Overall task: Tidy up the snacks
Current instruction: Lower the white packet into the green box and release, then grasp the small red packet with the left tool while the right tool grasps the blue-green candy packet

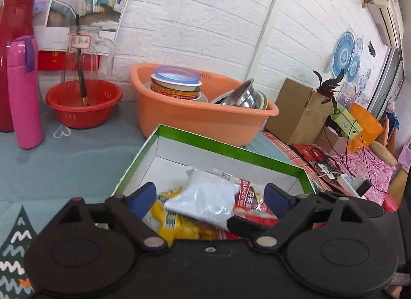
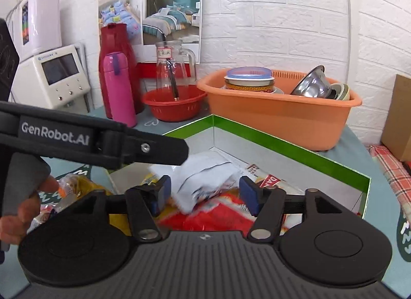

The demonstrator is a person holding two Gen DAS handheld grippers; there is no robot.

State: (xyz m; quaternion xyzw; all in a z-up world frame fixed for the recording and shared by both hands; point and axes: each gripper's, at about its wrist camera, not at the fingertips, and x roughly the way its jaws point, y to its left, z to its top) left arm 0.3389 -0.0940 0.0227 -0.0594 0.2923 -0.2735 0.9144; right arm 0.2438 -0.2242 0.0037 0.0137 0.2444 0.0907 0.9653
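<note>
- Hovering over a green-rimmed box [image 1: 231, 148], the left gripper [image 1: 209, 196] is holding its blue-padded fingers [image 1: 143, 197] spread wide, pinching nothing.
- Lying just ahead of and between those fingers, a white snack packet [image 1: 205, 196] is resting on top of the other snacks inside the box, not touching either pad.
- Sitting under the white packet toward the left finger, a yellow snack bag [image 1: 177, 224] is showing; toward the right finger a red packet [image 1: 253, 197] is lying beside it.
- Pointing into the same box [image 2: 282, 139], the right gripper [image 2: 205, 193] is also keeping its fingers [image 2: 248, 193] spread apart, gripping nothing.
- Lying between and just beyond the right gripper's fingers, the white snack packet [image 2: 203, 178] is sitting crumpled over a red packet [image 2: 218, 214].
- Reaching in from the left of the right gripper's fingers, the left gripper's black arm is crossing above the box, with a person's hand [image 2: 23, 211] holding its grip.
- Standing beyond the box on the bench [image 1: 64, 165], an orange basin [image 1: 200, 116] of bowls, a red basket [image 1: 83, 103], a glass jug [image 1: 82, 52] and a pink flask [image 1: 24, 90] are lining the wall.
</note>
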